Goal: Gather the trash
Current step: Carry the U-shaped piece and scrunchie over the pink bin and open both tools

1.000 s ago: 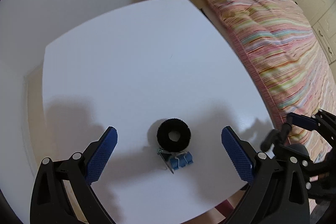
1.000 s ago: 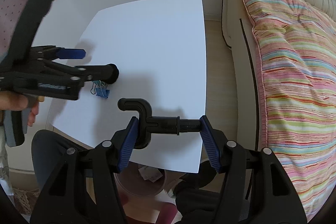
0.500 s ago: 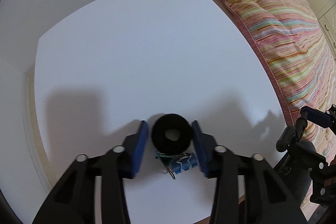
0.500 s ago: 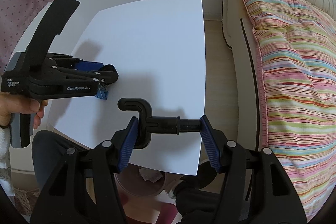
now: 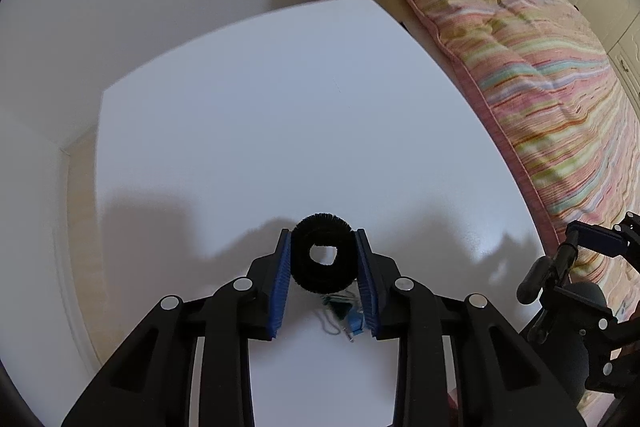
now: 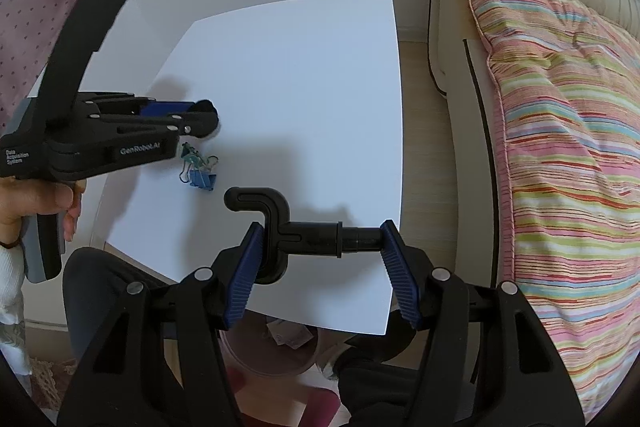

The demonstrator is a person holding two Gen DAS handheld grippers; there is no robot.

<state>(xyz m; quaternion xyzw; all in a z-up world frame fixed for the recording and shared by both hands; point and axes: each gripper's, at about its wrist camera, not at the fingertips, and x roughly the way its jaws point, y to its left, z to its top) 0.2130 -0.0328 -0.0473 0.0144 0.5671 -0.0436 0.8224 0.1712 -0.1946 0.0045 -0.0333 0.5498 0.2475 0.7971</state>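
clamping the fuzzy black ring (image 5: 323, 251) flat between the left gripper (image 5: 323, 251) pads, jaws just closing

binder clips (image 6: 198, 169) lie just behind it on the tabletop (image 6: 304, 75); right gripper (image 6: 322, 241) grasps a black hook (image 6: 296, 227).

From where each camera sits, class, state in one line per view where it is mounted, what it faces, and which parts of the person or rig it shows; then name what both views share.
Left wrist: on the left gripper, looking steeply down at the white square table; its jaws, having just closed, press the fuzzy black ring.
Right wrist: on the right gripper, facing down over the table's near edge; its jaws clamp a black plastic hook; a hand shows.
Shared: table, ring, blue binder clip, striped cushion.
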